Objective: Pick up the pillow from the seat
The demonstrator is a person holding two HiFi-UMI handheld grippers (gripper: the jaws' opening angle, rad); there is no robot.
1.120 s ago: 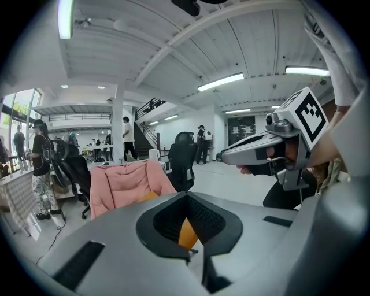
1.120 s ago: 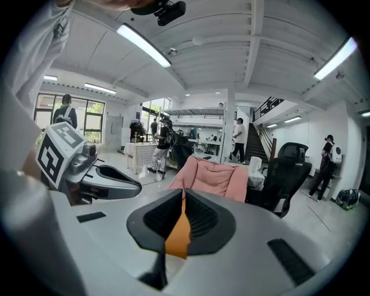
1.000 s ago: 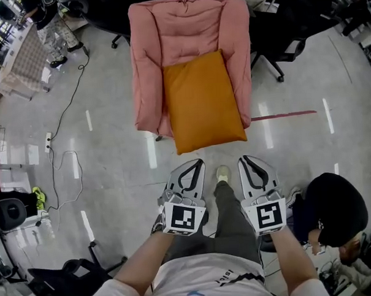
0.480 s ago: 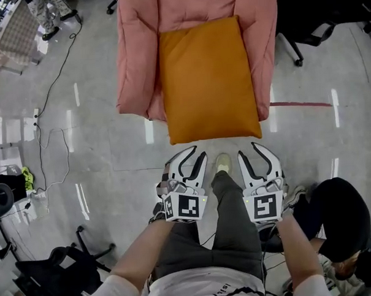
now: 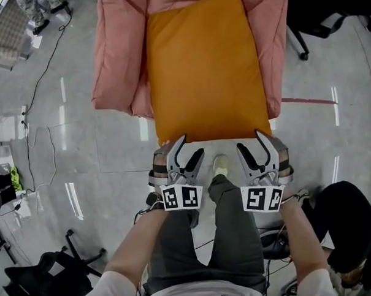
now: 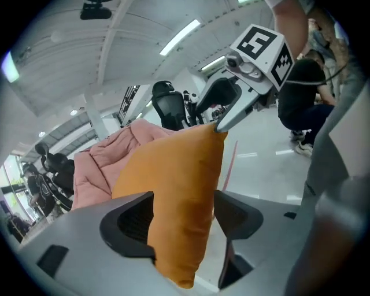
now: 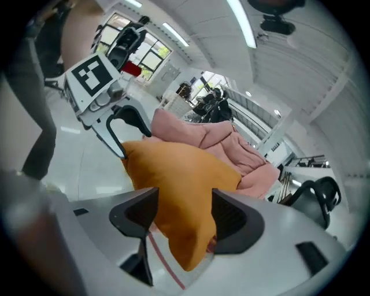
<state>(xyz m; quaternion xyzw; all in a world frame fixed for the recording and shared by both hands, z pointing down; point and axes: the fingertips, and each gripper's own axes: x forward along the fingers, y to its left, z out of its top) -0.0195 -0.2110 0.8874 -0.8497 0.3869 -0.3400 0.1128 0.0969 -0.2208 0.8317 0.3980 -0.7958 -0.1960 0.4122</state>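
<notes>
Left gripper (image 5: 188, 147) and right gripper (image 5: 251, 142) are hanging low in front of the person's legs. Both have just been opening their jaws and are sitting spread wide. Each has a near corner of the orange pillow (image 5: 206, 70) between its jaws, not squeezing it. The pillow is lying flat on the pink armchair (image 5: 117, 61) seat, its front edge poking out past the arms.

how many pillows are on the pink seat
1: an orange pillow lies lengthwise on the pink seat, its near edge overhanging the seat's front. Anything beneath it would be hidden.
</notes>
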